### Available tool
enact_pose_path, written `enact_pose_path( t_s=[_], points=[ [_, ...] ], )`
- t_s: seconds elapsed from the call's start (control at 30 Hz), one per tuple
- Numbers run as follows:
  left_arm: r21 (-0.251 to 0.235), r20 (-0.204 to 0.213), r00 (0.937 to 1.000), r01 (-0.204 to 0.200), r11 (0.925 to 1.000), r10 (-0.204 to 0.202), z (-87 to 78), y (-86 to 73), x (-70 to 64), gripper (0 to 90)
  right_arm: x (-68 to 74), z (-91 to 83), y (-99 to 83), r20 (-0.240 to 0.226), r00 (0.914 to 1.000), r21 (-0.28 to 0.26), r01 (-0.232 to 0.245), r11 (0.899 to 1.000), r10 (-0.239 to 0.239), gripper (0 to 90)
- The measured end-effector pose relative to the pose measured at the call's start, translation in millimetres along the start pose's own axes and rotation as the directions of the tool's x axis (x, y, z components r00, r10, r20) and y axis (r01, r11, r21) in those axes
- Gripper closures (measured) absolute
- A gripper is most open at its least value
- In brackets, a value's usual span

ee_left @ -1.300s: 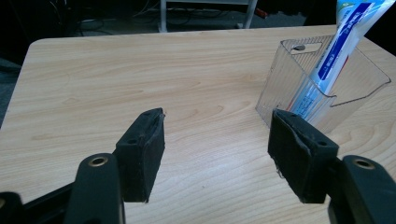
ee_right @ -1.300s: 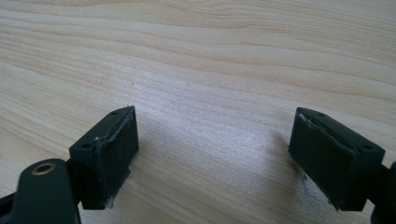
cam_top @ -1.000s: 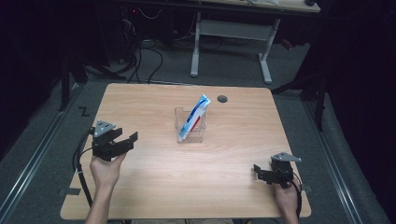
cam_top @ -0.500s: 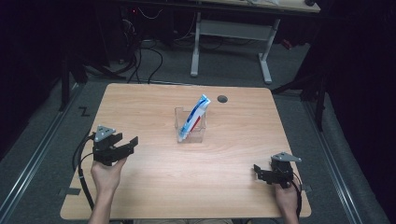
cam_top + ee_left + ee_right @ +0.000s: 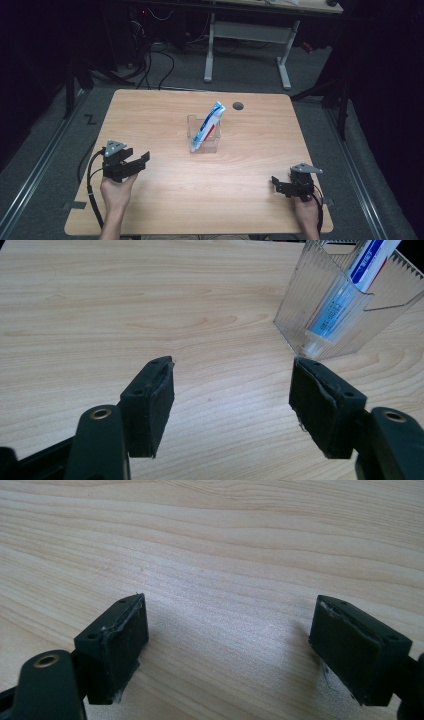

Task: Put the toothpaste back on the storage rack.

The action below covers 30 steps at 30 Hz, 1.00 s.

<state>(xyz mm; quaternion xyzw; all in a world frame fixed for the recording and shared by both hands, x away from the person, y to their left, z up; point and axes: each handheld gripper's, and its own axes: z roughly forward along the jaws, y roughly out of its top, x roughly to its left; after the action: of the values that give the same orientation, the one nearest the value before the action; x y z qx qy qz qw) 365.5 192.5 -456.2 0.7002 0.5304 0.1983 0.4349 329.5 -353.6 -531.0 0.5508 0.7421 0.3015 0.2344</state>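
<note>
1. Two hand-held grippers show in the high view, both low over the near part of the worktop (image 5: 165,200). The left hand-held gripper (image 5: 139,161) has its jaws spread and holds nothing; the right hand-held gripper (image 5: 276,183) also looks parted and empty. One toothpaste tube (image 5: 207,125) stands tilted in one clear holder (image 5: 204,134), ahead of the left hand-held gripper and off to its right, and well apart from the right one, ahead and to its left. One dark round hole (image 5: 238,106) lies in the worktop beyond the holder

2. One pair of black jaws rises in the left gripper view, wide apart with bare wood between them. The ribbed clear holder (image 5: 320,315) sits ahead and to the right, its near corner just beyond the right-hand jaw, and the tube (image 5: 345,295) leans inside it, cap end down. The tube seems already seated, so the step in hand is probably clearing away or resting; to do that well, I would keep the jaws spread and draw back without brushing the holder's corner, since a light plastic holder could slide or tip

3. One pair of jaws in the right gripper view, clearly spread, with nothing but wood grain between and ahead of them. This hand-held gripper can sit idle well clear of the holder

4. Count: two hand-held grippers, one tube, one holder, one worktop
</note>
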Motion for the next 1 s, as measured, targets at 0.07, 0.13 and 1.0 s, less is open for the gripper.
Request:
enact_pose_path(
  t_s=[0.07, 0.13, 1.0],
  points=[
    [0.001, -0.001, 1.0000, 0.003, 1.0000, -0.003, 0.1, -1.6, 0.3, 34.7, 0.0, 0.0, 0.0, 0.000, 1.0000, 0.000, 0.000, 1.000, 0.000, 15.7],
    [0.002, 0.006, 0.9999, 0.009, 1.0000, -0.009, 1.6, -3.5, 0.7, 34.5, 0.0, 0.0, 0.0, 0.000, 1.0000, 0.000, 0.000, 1.000, 0.000, 15.7],
    [0.057, -0.004, 1.0000, 0.001, 0.9983, -0.001, 28.8, -28.5, -6.7, 33.5, 0.1, 0.0, 0.0, 0.000, 1.0000, 0.000, -0.002, 1.000, 0.002, 15.7]
  ],
)
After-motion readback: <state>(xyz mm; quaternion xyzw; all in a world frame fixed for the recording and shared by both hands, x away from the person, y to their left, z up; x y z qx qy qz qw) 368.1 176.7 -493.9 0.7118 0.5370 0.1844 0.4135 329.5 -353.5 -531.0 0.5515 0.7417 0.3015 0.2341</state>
